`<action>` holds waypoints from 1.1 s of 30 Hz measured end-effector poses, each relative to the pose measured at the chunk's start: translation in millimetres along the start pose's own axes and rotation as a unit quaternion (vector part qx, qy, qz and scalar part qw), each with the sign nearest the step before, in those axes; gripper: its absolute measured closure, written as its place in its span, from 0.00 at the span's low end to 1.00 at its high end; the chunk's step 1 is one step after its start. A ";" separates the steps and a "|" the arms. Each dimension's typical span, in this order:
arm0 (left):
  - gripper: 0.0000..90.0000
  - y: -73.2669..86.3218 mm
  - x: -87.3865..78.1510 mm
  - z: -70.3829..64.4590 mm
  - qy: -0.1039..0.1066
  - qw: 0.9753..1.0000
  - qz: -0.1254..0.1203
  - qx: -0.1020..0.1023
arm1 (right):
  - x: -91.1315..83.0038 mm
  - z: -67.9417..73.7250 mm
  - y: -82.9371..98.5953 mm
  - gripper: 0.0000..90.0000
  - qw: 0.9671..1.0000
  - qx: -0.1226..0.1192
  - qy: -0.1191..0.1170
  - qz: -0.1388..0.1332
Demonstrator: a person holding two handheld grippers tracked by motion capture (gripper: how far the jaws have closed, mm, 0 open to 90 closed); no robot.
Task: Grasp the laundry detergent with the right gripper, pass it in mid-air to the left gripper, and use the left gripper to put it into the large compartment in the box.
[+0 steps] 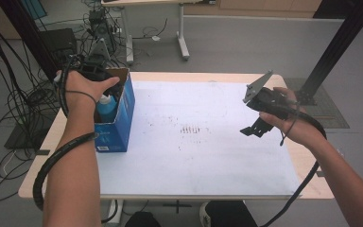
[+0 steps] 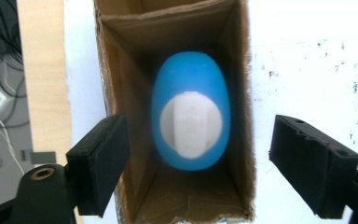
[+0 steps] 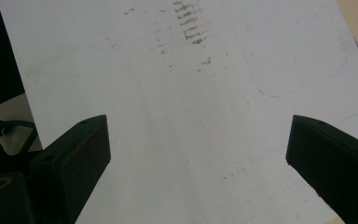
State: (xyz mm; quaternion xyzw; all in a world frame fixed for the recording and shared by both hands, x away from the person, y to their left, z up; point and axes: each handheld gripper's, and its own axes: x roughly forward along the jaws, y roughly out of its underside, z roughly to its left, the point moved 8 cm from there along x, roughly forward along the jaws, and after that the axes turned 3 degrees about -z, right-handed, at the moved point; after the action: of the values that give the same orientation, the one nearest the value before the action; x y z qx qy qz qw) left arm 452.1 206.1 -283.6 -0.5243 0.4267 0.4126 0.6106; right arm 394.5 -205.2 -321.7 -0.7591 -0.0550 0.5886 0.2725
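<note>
— Hovering over the box (image 1: 116, 124) at the worktop's left edge, the left gripper (image 2: 198, 154) has its jaws spread wide, empty, above the blue bottle (image 2: 190, 109) standing inside.

— Risk: a jaw may catch the cardboard wall and tip it. The right gripper (image 3: 198, 161) hangs open over the sheet.

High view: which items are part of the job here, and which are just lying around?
In the job:
- blue bottle, white cap, upright in the box
- cardboard box
- left gripper, open above the bottle

Lying about:
- right gripper, open over the white sheet
- floor cables
</note>
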 end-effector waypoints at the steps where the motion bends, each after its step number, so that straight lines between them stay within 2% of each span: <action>1: 0.22 -0.7 -2.5 -2.2 0.001 1.000 -0.004 0.003 | -0.3 -0.1 -0.5 0.07 1.000 0.001 0.001 0.000; 10: 0.19 -8.0 -22.3 -30.7 0.003 0.999 -0.024 0.046 | -0.5 0.0 -3.8 0.07 1.000 0.003 -0.001 -0.001; 20: 0.19 -14.7 -38.8 -65.1 0.019 0.994 -0.047 0.096 | -0.7 -0.4 -7.1 0.07 1.000 0.003 -0.002 0.004; 28: 0.20 -15.7 -40.2 -85.9 0.026 0.991 -0.051 0.117 | -3.4 -5.2 -6.3 0.07 1.000 0.008 -0.001 0.009; 30: 0.20 -16.5 -40.7 -89.4 0.018 0.991 -0.051 0.126 | -5.2 -6.5 -5.7 0.07 1.000 0.009 0.000 0.009; 33: 0.20 -18.0 -41.0 -96.1 0.020 0.990 -0.055 0.129 | -8.2 -9.5 -3.1 0.07 1.000 0.013 0.002 0.009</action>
State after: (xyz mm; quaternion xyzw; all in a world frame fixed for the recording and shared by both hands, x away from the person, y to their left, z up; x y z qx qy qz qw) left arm 448.6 106.5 -247.6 -0.4717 0.4591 0.3096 0.6862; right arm 401.5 -209.2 -311.6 -0.7574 -0.0401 0.5898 0.2773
